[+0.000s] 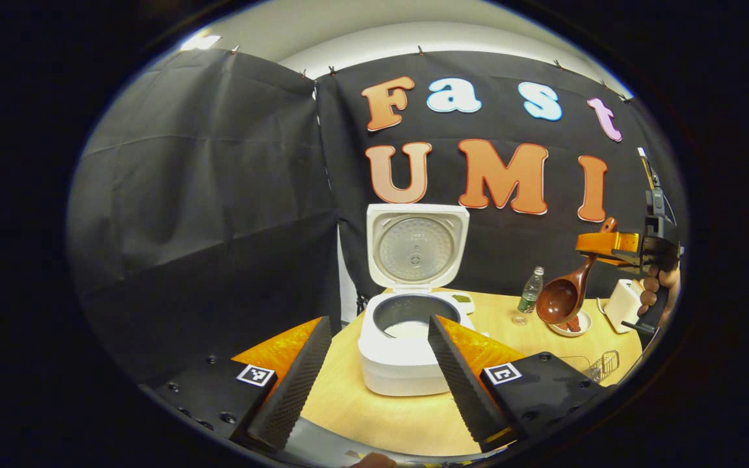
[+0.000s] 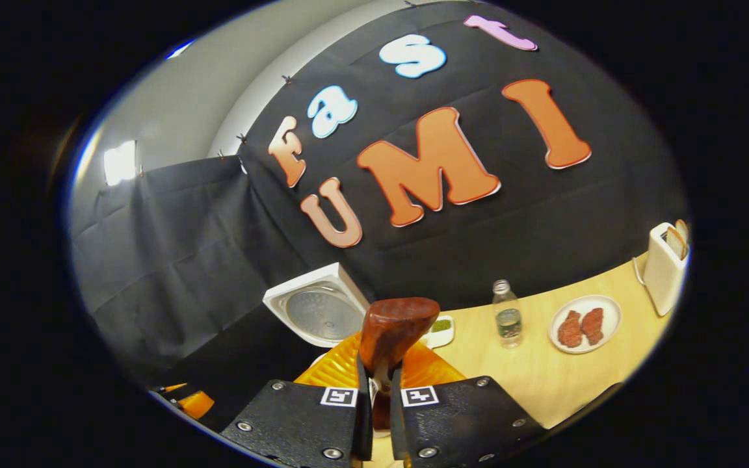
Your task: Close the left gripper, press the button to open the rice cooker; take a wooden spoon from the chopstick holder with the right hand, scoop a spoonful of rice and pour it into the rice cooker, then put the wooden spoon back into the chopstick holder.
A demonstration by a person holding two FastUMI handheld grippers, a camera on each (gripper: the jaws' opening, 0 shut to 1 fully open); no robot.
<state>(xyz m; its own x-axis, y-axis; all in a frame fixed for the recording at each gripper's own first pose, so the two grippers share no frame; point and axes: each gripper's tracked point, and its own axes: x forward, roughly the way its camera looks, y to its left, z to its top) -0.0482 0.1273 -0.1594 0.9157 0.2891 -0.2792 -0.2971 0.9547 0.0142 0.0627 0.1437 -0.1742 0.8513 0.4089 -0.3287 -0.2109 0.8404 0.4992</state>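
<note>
In the left gripper view, the left gripper [image 1: 374, 364] hangs above the near edge of the wooden table [image 1: 400, 416] with its fingers spread wide, holding nothing. Between those fingers stands the white rice cooker [image 1: 407, 351], its lid [image 1: 417, 247] raised upright and the inner pot exposed, with something pale at its bottom. Right of the cooker stand a clear bottle [image 1: 530, 292] and a small plate [image 1: 573, 325], then a white toaster [image 1: 621, 304]. Farthest right, the right gripper [image 1: 612, 247], held by a hand [image 1: 657, 292], is pinched on the handle of the wooden spoon [image 1: 566, 292], whose bowl hangs down over the plate. In the right gripper view, the fingers press together on the spoon's handle, its end rising between them.
</note>
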